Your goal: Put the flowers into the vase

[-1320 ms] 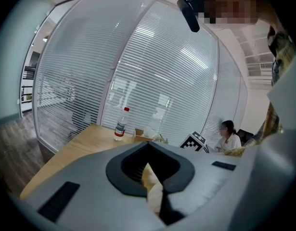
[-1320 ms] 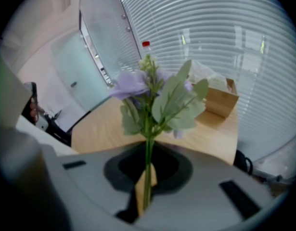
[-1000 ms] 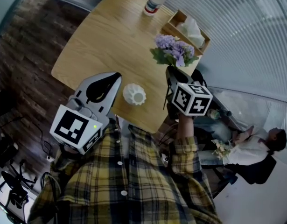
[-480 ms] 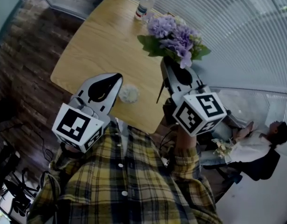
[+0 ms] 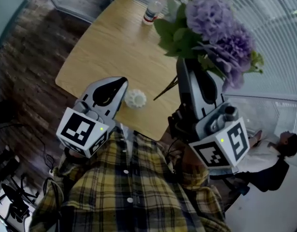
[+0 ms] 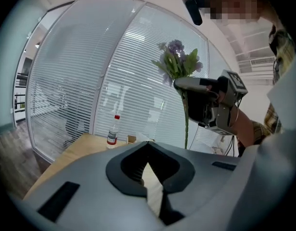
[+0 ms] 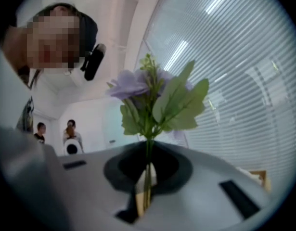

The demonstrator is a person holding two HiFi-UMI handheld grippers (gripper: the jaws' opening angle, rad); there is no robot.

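A bunch of purple flowers (image 5: pixel 216 28) with green leaves is raised high above the table's right side. My right gripper (image 5: pixel 184 64) is shut on its stems, and one thin stem (image 5: pixel 163 89) trails down below the jaws. The right gripper view shows the flowers (image 7: pixel 157 100) standing upright out of the right gripper (image 7: pixel 148 146). The small white ribbed vase (image 5: pixel 135 98) stands near the table's front edge. Just left of it, my left gripper (image 5: pixel 122 82) is shut and holds nothing. From the left gripper (image 6: pixel 148 146), the flowers (image 6: pixel 179 64) and right gripper (image 6: pixel 180 83) show up high.
A clear water bottle (image 5: pixel 152 9) with a red cap stands at the far end of the wooden table (image 5: pixel 109 47). Slatted blinds (image 5: pixel 264 13) run along the right. A seated person (image 5: pixel 274 153) is at the lower right. Dark wood floor (image 5: pixel 22 57) lies to the left.
My right gripper has lifted the flowers well up from the table toward the head camera and tipped from pointing down to about level. The left gripper and vase stayed put.
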